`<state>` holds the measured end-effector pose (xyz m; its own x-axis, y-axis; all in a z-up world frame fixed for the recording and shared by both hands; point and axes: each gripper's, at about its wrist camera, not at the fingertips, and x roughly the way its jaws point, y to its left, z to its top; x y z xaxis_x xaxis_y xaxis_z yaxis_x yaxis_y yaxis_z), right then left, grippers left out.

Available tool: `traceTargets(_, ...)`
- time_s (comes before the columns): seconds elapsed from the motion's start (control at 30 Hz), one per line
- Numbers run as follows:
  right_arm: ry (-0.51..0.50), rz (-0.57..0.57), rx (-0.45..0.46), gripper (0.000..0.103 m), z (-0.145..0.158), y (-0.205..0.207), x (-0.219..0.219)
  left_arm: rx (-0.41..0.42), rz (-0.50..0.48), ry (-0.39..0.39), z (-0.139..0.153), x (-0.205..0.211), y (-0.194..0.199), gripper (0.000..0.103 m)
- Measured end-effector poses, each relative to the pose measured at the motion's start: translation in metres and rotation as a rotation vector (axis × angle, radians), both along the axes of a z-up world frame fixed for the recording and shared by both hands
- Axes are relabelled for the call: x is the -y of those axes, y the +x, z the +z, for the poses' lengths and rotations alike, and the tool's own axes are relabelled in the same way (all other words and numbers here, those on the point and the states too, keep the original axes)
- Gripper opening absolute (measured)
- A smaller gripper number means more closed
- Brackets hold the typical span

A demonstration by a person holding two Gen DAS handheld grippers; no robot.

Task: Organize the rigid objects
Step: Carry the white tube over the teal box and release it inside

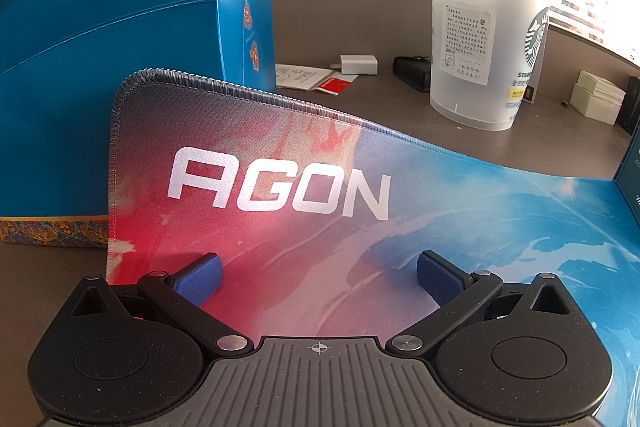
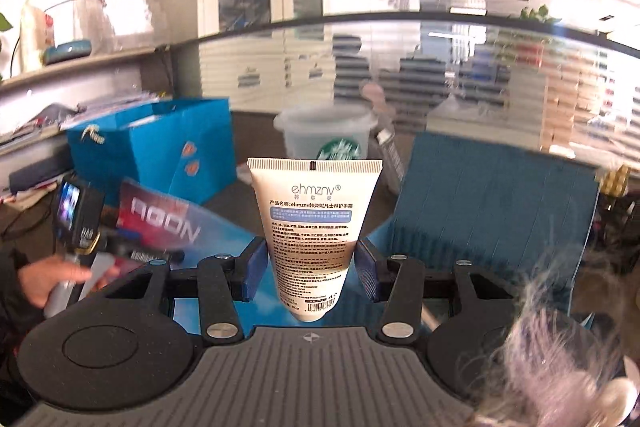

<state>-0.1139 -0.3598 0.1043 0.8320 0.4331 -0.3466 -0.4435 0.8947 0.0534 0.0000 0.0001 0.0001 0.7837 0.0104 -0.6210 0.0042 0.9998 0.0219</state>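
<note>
Left gripper [image 1: 318,277]: jaws apart, nothing between, low over the AGON mouse pad [image 1: 280,195], whose far corner curls up against the blue gift bag [image 1: 120,39]. Right gripper [image 2: 311,269]: jaws clamped on hand cream tube [image 2: 312,223], crimp end up, above the pad. Starbucks cup [image 1: 480,47] stands on the worktop [image 1: 380,107]; contents unclear. Right view blurred.

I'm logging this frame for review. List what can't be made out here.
- Tube cap end: right wrist view, hidden behind the gripper body.
- Right gripper contact: the pads flank the tube; whether they touch it is unclear.
- Blue bag contents: left wrist view, top cut off by the frame edge.
- Cup label text: too small to read.
- Cup contents: frosted wall hides them.
</note>
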Motion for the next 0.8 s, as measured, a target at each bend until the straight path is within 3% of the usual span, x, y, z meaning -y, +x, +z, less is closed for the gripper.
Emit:
traceTargets(0.37, 0.035, -0.079, 0.014, 0.045, 0.005, 0.040, 0.016, 0.000, 0.000, 0.000, 0.000, 0.000, 0.000, 0.103)
traceTargets(0.8, 0.076, -0.177, -0.103, 0.045, -0.031, 0.085, 0.034, 0.000, 0.000, 0.000, 0.000, 0.000, 0.000, 0.103)
